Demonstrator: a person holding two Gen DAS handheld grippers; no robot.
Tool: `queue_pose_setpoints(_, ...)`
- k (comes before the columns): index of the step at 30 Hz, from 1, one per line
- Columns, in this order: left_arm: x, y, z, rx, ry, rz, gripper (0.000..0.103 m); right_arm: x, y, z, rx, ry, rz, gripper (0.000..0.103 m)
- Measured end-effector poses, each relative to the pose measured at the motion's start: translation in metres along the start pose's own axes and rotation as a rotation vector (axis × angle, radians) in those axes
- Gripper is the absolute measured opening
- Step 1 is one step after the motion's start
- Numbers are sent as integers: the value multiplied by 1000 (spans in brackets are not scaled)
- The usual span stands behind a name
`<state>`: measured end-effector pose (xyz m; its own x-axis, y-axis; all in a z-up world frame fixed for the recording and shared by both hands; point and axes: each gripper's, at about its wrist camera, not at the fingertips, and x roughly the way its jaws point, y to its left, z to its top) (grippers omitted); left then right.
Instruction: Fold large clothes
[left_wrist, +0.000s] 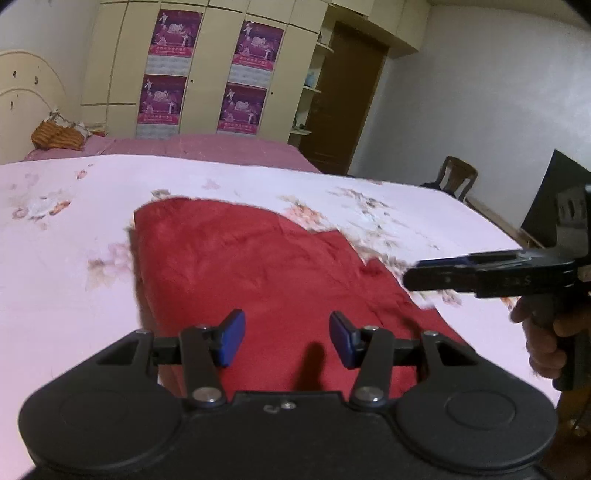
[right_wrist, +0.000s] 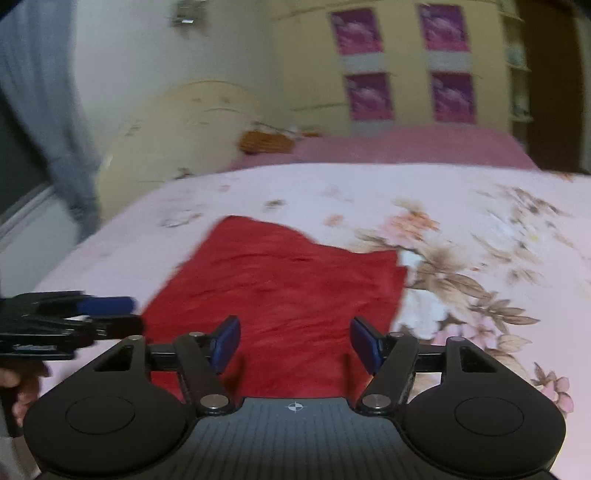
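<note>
Plainly, the wide bed with its pale pink floral sheet (left_wrist: 55, 295) carries the red soft-fabric garment (left_wrist: 258, 266), lying partly folded at its middle. Both the left gripper (left_wrist: 287, 338) and the right gripper (right_wrist: 295, 341), at three o'clock beside it, stand spread and empty above the cloth; a careless regrasp could catch one layer only and drag the fold askew.

I see the red garment (left_wrist: 266, 273) hidden at its near edge behind my left gripper (left_wrist: 287, 338), right wrist view blurred, posters (right_wrist: 402, 62) unreadable, person's hand (left_wrist: 543, 339) cut off right.
</note>
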<state>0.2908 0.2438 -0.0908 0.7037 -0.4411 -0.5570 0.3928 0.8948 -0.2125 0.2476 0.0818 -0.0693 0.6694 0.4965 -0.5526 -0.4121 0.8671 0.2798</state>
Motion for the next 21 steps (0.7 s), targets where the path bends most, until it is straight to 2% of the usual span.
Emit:
queue_pose_setpoints(1, -1, -5, -6, 2, 9, 4, 49, 0, 6, -4, -8, 14, 26, 30)
queue_pose_setpoints(2, -1, -8, -13, -3, 16, 14, 49, 0, 11, -10, -19, 20, 43, 28)
queue_pose_setpoints(6, -7, -18, -31, 12, 19, 60, 49, 3, 30, -33, -138, 57, 45, 28)
queue_pose_setpoints(9, -7, -18, -42, 10, 24, 81, 49, 7, 30, -51, -205, 61, 1, 28)
queue_pose_setpoints(13, 0, -23, -50, 37, 22, 114, 49, 26, 13, -75, -192, 77, -20, 28)
queue_pose_setpoints(17, 3, -29, -51, 75, 33, 158, 50, 36, 9, -84, -157, 75, -43, 27)
queue_pose_setpoints(20, -16, -38, -45, 63, 29, 189, 49, 21, 15, -77, -117, 79, -69, 28)
queue_pose_setpoints(21, -28, -44, -45, 67, 12, 202, 49, 4, 19, -73, -100, 46, -72, 28)
